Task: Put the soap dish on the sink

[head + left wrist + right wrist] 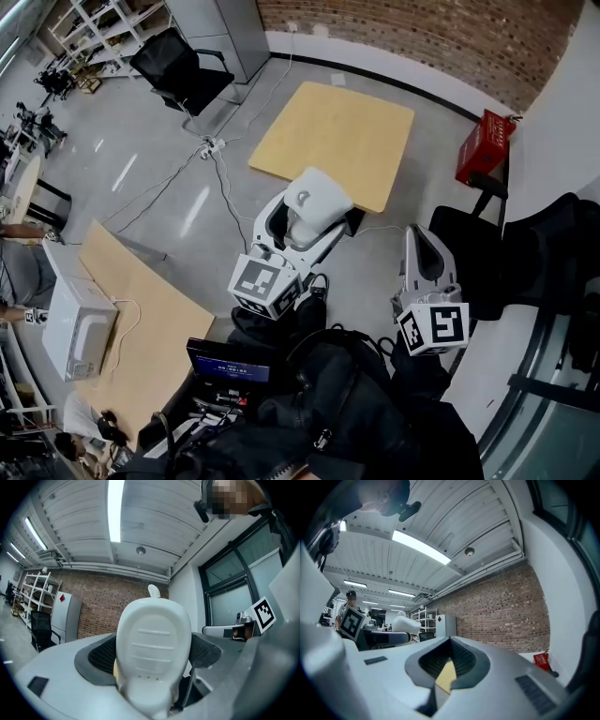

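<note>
Soap dish [153,634], white, clamped between the jaws of my left claw [305,225], held in the air over the floor, tan board [333,141] on the floor beyond it, my right claw [420,242] just right, jaws together, holding nothing

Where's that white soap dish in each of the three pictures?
Head view: soap dish at centre, clamped in the left gripper.
Left gripper view: soap dish fills the middle, between the jaws.
Right gripper view: soap dish small, at mid-left.
Shared landmark: the brick wall.
</note>
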A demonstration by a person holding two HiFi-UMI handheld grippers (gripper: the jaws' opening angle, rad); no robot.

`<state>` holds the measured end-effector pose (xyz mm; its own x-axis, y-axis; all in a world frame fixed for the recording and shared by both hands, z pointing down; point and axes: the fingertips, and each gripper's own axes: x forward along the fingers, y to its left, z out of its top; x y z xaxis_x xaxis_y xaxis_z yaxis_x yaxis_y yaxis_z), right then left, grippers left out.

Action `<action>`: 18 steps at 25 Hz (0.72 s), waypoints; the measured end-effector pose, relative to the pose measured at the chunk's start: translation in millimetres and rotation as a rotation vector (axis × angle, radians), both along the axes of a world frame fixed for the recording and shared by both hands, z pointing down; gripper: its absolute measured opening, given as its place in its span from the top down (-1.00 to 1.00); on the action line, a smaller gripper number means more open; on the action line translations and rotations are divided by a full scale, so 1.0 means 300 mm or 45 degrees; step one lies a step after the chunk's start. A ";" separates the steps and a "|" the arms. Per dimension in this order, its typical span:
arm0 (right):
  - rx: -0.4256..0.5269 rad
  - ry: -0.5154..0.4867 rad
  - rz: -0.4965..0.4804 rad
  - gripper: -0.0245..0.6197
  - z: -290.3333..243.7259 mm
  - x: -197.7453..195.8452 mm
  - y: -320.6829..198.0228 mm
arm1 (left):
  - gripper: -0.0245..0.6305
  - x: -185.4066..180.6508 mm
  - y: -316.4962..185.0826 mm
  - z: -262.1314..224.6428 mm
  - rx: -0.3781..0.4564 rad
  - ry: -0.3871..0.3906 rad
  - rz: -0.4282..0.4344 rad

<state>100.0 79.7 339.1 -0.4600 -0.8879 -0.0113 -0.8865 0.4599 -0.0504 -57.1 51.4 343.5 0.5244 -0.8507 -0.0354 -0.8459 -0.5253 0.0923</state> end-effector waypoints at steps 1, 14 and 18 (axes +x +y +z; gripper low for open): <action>-0.001 0.001 0.005 0.91 0.000 0.001 -0.018 | -0.45 0.000 -0.018 0.005 -0.003 -0.002 0.005; -0.065 0.027 -0.006 0.91 0.044 -0.141 -0.383 | -0.46 -0.104 -0.378 0.092 -0.073 -0.027 0.031; -0.069 0.026 -0.006 0.91 0.041 -0.190 -0.496 | -0.45 -0.138 -0.494 0.105 -0.089 -0.035 0.046</action>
<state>43.1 -68.9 351.4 -0.4636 -0.8848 0.0460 -0.8856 0.4610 -0.0571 -98.6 -96.7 374.9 0.5547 -0.8312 0.0383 -0.8293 -0.5485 0.1069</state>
